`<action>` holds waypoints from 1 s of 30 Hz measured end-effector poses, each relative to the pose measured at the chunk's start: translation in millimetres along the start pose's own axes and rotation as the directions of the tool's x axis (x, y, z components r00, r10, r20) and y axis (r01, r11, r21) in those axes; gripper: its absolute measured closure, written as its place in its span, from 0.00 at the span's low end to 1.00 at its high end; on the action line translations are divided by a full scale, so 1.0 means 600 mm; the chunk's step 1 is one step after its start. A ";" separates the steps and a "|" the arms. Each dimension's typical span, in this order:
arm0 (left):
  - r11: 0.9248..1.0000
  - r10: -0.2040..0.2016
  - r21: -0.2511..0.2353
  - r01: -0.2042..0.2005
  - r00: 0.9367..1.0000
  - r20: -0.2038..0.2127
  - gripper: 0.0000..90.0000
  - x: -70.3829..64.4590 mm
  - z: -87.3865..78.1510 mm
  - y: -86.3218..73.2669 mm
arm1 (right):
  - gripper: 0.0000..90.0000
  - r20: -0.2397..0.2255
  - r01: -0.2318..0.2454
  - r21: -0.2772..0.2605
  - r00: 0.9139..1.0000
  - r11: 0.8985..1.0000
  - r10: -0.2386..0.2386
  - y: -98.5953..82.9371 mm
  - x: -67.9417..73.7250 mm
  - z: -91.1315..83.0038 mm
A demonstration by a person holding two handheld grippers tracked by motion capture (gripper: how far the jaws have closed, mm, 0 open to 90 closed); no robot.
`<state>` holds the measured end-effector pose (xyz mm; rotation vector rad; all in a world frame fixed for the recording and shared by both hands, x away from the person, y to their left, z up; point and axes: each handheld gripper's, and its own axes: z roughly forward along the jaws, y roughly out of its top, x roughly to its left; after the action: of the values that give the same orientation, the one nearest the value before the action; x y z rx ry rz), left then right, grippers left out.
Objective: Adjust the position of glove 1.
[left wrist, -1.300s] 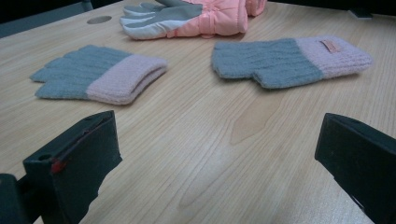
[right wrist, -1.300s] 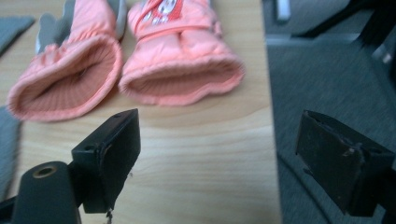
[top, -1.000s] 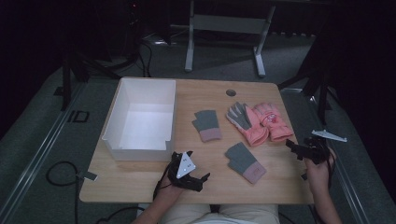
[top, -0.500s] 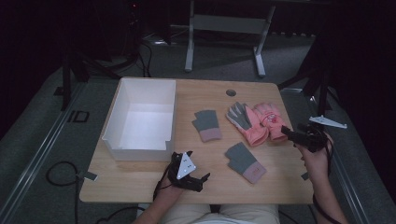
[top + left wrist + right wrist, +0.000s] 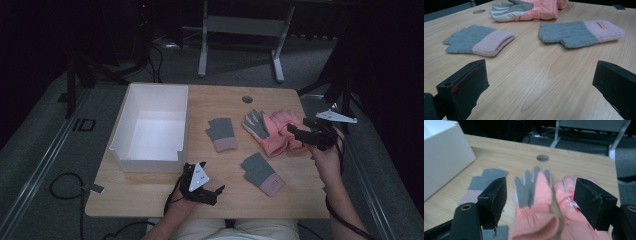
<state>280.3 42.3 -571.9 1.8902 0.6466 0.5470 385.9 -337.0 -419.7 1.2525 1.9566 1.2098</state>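
Two pink gloves with grey palms [image 5: 272,131] [image 5: 534,202] lie at the table's right. One grey-and-pink knit mitten [image 5: 221,134] [image 5: 479,41] lies mid-table. A second mitten [image 5: 262,172] [image 5: 581,33] lies nearer the front. My right gripper [image 5: 295,132] [image 5: 540,197] hovers open just over the cuffs of the pink gloves, holding nothing. My left gripper [image 5: 215,194] [image 5: 541,75] rests open on the wood near the front edge, pointing at the mittens, nothing between its jaws.
A white open box [image 5: 150,125] [image 5: 444,152] stands on the left half of the table. A round cable hole [image 5: 247,99] [image 5: 542,158] sits near the far edge. Bare wood [image 5: 300,195] lies at the front right.
My right gripper has risen from the table's right edge and moved left and forward over the pink gloves. The left gripper has stayed put.
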 end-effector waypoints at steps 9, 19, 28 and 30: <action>1.000 0.000 -0.003 0.000 1.000 -0.002 0.00 0.000 -0.001 0.000 | 0.35 -0.088 0.105 -0.013 0.990 0.994 -0.106 0.031 0.067 0.032; 1.000 -0.010 -0.004 0.010 1.000 0.006 0.00 0.002 -0.001 0.000 | 0.47 -0.204 0.203 0.070 0.961 0.977 -0.185 0.030 0.142 0.109; 1.000 -0.002 -0.005 0.002 1.000 0.011 0.00 0.000 -0.003 -0.001 | 0.58 -0.314 0.294 0.166 0.921 0.941 -0.232 0.010 0.194 0.197; 1.000 -0.003 -0.006 0.004 1.000 0.011 0.00 0.000 -0.002 -0.001 | 0.61 -0.315 0.310 0.164 0.916 0.937 -0.248 0.009 0.200 0.211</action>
<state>279.2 43.5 -571.9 1.8848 0.6404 0.5355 434.8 -177.3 -469.2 0.8801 2.4375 1.1097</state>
